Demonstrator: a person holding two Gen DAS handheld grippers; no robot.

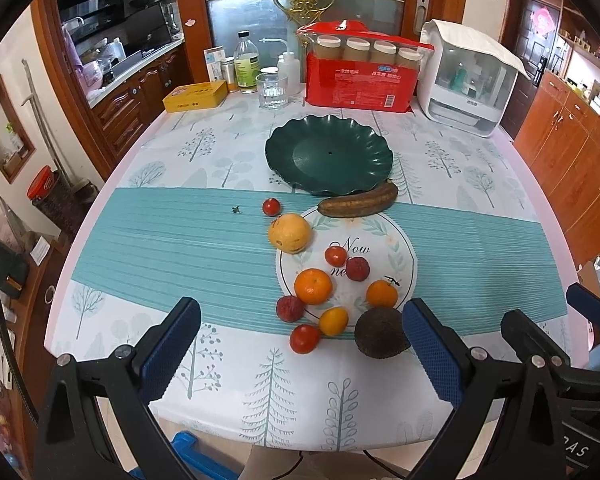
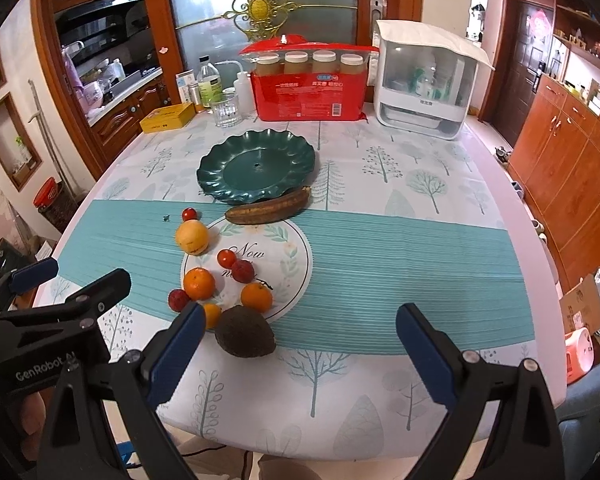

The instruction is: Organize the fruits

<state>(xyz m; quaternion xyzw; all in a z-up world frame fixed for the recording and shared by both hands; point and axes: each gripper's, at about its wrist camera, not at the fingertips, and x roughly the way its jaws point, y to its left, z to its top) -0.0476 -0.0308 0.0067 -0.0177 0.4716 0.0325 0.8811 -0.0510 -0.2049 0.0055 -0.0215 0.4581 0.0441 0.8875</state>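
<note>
The oval surface (image 1: 204,360), covered by a white tree-print cloth with a teal striped band, carries everything noted below. At its far edge stand a red plastic package of lidded cups (image 1: 360,70) and a white box-shaped appliance with a clear front (image 1: 466,88).

The dark green scalloped plastic plate (image 1: 328,156) sits mid-surface with nothing in it, well apart from both tongs. A brown overripe banana (image 1: 358,204) lies touching its near rim.

Nearer the camera, on and around a round white printed patch, lie the remaining fruits:
- a dark brown avocado (image 1: 380,334), nearest the front edge;
- a pale yellow round fruit (image 1: 289,234), just near of the banana's left end;
- a large orange tangerine (image 1: 313,286) and a smaller one (image 1: 382,293);
- several small red fruits (image 1: 305,339) scattered among them.

The left tongs (image 1: 304,356) hover above the front edge, fingers wide apart and holding nothing; in their view the avocado lies just inside the right finger.

The right tongs (image 2: 300,356) are likewise spread and hold nothing; the avocado lies just beside their left finger.
</note>
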